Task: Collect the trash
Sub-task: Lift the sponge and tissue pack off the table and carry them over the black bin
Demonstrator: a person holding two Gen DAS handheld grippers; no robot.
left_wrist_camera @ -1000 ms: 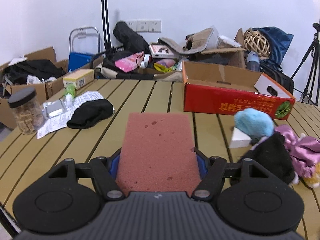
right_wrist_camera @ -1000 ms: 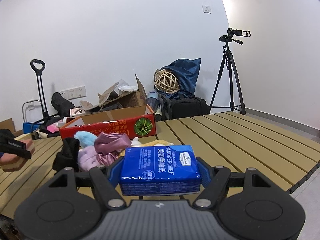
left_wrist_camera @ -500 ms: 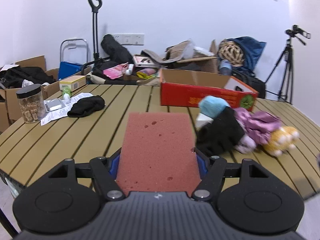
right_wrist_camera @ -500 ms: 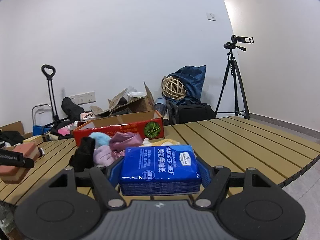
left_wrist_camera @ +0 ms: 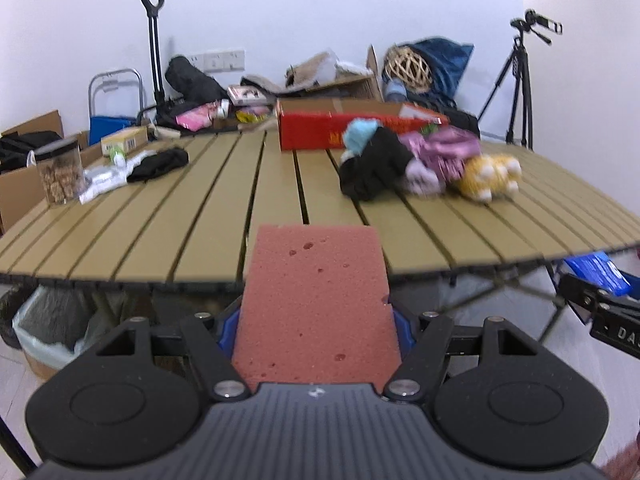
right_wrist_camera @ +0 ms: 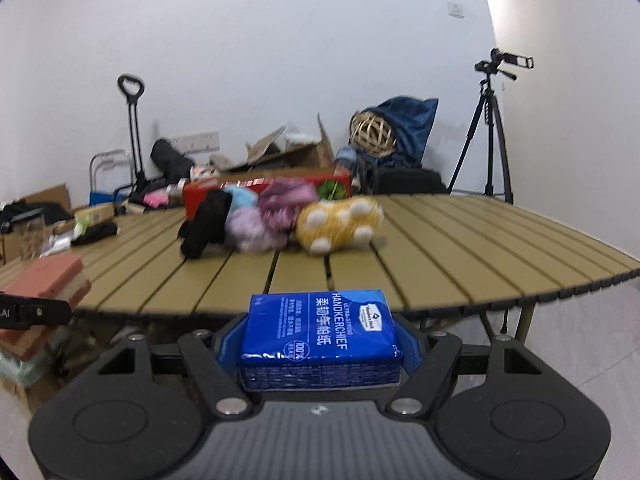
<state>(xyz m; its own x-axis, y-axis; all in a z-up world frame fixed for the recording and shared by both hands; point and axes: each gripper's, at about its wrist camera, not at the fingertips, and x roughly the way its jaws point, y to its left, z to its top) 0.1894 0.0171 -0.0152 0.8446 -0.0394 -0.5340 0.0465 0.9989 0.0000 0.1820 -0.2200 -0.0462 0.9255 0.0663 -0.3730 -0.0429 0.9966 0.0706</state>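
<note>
The left gripper was clamped on a pink sponge, whose flat block filled the lower middle of the left wrist view, pinched at its sides between the blue-lined jaws. The right gripper held a blue tissue pack the same way, low in the middle of its own view, printed side up. Each tool showed in the other's camera: the right one at the far right edge of the left view with the blue pack in it, the left one at the left edge of the right view with the sponge in it. Both loads hung off the near edge of the slatted table, in front of it rather than over it. Under the table, at the lower left of the left view, stood a bin lined with a pale bag. On the tabletop, right of centre, lay a blurred heap of soft things: a black cloth, purple fabric and a yellow plush toy, with a red box just behind them. Toward the left of the table sat a clear jar with a black lid, white paper and another black cloth. Beyond the table, cardboard boxes and bags were piled along the white wall, and a tripod with a camera stood at the upper right.
</note>
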